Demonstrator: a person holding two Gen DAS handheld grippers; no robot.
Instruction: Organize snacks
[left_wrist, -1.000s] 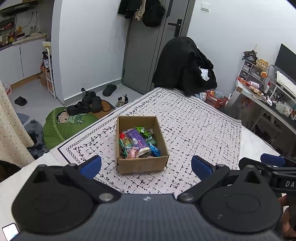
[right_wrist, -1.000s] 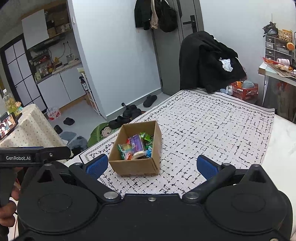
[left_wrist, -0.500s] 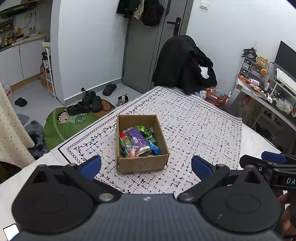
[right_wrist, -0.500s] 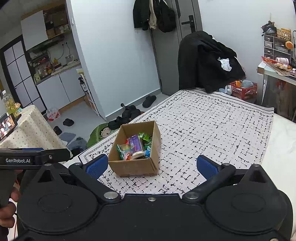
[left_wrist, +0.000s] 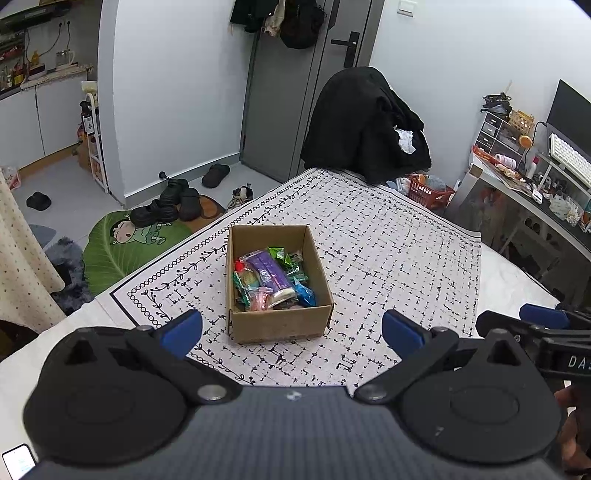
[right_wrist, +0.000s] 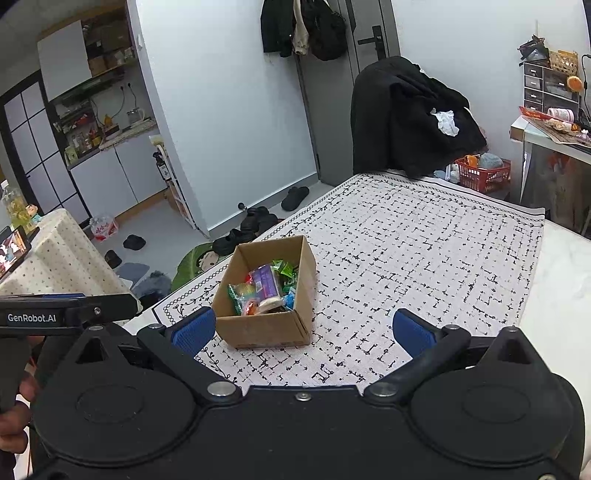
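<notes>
Both grippers, left (left_wrist: 291, 330) and right (right_wrist: 303, 332), spread empty | cardboard box (left_wrist: 280, 326) of snacks (left_wrist: 271, 278) ahead | keyboard (left_wrist: 569, 158) only in left view | phone screen (right_wrist: 13, 251) only in right

White lettering "GenRobot.AI" stands on the side of the black handheld left gripper (right_wrist: 66, 314), seen at the left edge of the right wrist view. On the black handheld right gripper (left_wrist: 546, 339), at the right edge of the left wrist view, only the white letters "DAS" can be read before the frame cuts them off. Print on the colourful snack wrappers (left_wrist: 271, 282) in the brown cardboard box (left_wrist: 280, 325) is too small to read.
</notes>
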